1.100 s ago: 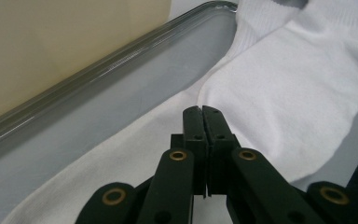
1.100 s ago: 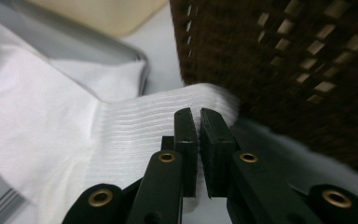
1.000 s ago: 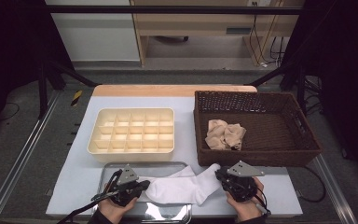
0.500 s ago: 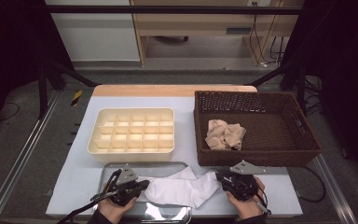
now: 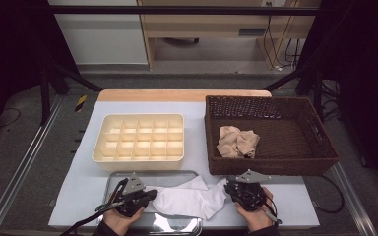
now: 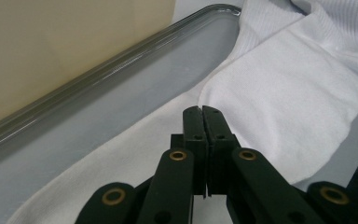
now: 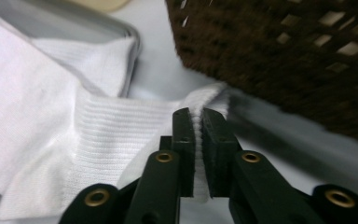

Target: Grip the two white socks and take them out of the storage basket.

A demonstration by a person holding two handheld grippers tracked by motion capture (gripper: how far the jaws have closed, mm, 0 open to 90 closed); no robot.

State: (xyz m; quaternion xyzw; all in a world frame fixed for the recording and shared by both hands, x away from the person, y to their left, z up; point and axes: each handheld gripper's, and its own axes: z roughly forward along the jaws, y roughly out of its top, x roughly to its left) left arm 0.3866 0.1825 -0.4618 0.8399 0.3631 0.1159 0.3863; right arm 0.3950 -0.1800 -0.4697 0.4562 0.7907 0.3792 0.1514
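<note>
The white sock (image 5: 192,199) lies across the steel tray (image 5: 109,184) at the worktop's front edge, its ribbed cuff end reaching off the tray's right side toward the wicker basket (image 5: 325,147). The right gripper (image 7: 195,116) has its jaws pressed together on the very rim of that cuff, with only a thin ridge of knit between them. The left gripper (image 6: 202,112) has its jaws closed tight over the sock's other end; whether any cloth is actually caught between them I cannot tell, since they meet flush with no fabric showing in the seam. That is the main risk: if the hands pull apart or lift to fold, the left end may simply stay behind, and the right grip, so near the edge, could let the cuff slide out under tension. The cuff also sits just beside the basket's front wall, so a lift could snag the knit on the weave, and a drag along the tray's raised rim could bunch the sock or shift the tray. As for containers, the basket at the right holds a crumpled beige cloth (image 5: 237,141) near its middle, and the cream divided box (image 5: 139,139) left of it has empty compartments.
</note>
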